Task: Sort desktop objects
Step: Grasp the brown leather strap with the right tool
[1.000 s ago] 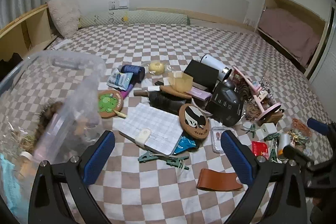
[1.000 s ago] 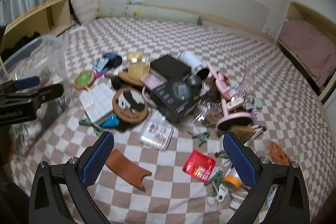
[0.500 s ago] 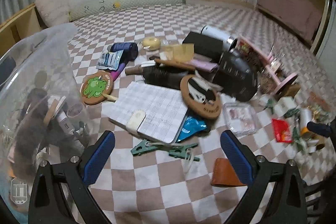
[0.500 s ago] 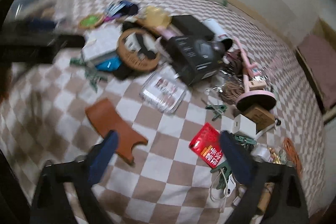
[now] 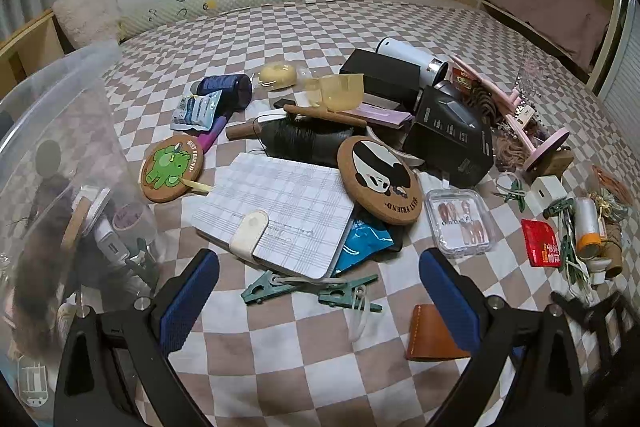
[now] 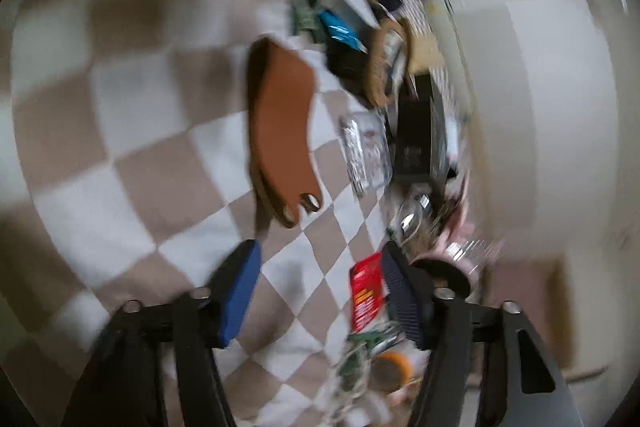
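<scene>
In the left wrist view, a heap of small things lies on a checked bed cover: a plaid notebook, a panda coaster, a green coaster, a clear nail case, a red packet and a brown leather piece. My left gripper hangs open over two green clips and holds nothing. The right wrist view is blurred and rolled on its side. There my right gripper is closing low over bare checked cloth with nothing between its fingers. The leather piece lies ahead of it and the red packet sits beside its right finger.
A clear plastic bin with several items inside stands at the left, close to my left gripper. A black box, a white cylinder and a pink stand crowd the back right. Checked cloth lies bare in the foreground.
The right wrist view has rolled sharply and dropped toward the bed, and its fingers now stand closer together. The left view sank early on and has barely shifted since.
</scene>
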The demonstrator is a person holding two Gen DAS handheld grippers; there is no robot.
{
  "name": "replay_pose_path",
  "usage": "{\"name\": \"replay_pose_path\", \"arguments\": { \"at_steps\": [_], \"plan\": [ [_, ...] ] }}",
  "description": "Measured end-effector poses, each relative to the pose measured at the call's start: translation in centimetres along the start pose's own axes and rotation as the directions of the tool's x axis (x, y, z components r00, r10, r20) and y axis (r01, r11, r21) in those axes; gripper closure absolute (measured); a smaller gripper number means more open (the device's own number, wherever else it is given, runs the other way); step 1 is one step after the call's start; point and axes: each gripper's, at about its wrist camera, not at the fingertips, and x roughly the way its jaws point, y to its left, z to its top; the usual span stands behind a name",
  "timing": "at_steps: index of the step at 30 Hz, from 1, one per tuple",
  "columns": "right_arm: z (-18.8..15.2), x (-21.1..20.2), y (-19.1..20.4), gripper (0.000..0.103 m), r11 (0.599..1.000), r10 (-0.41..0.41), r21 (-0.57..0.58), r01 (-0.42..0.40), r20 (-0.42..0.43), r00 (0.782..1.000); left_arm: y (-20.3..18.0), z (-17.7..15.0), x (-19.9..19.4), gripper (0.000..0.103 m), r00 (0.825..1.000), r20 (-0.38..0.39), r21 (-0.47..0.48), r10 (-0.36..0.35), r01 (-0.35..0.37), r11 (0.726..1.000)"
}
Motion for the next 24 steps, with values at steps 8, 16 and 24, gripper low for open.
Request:
{"name": "replay_pose_path", "arguments": {
  "at_steps": [8, 16, 24],
  "plan": [
    [0.1, 1.0, 3.6, 0.067, 0.938, -0.203, -0.263, 0.226, 0.11, 0.973, -1.0, -0.1, 0.7, 0.002, 1.0, -0.016, 0.029, -0.021, 0.022, 0.999],
    [0.0, 0.8, 3.4, 0.092, 0.937, -0.166, -0.282, 0.208, 0.165, 0.972, -1.7, -0.2, 0.9, 0.002, 1.0, -0.007, 0.091, -0.016, 0.016, 0.996],
    [0.9, 0.7, -6.4, 0.093, 0.927, 0.247, 0.274, -0.255, 0.066, 0.967, -1.8, -0.5, 1.6, 0.003, 0.994, -0.066, 0.049, -0.09, 0.093, 0.994]
  ]
}}
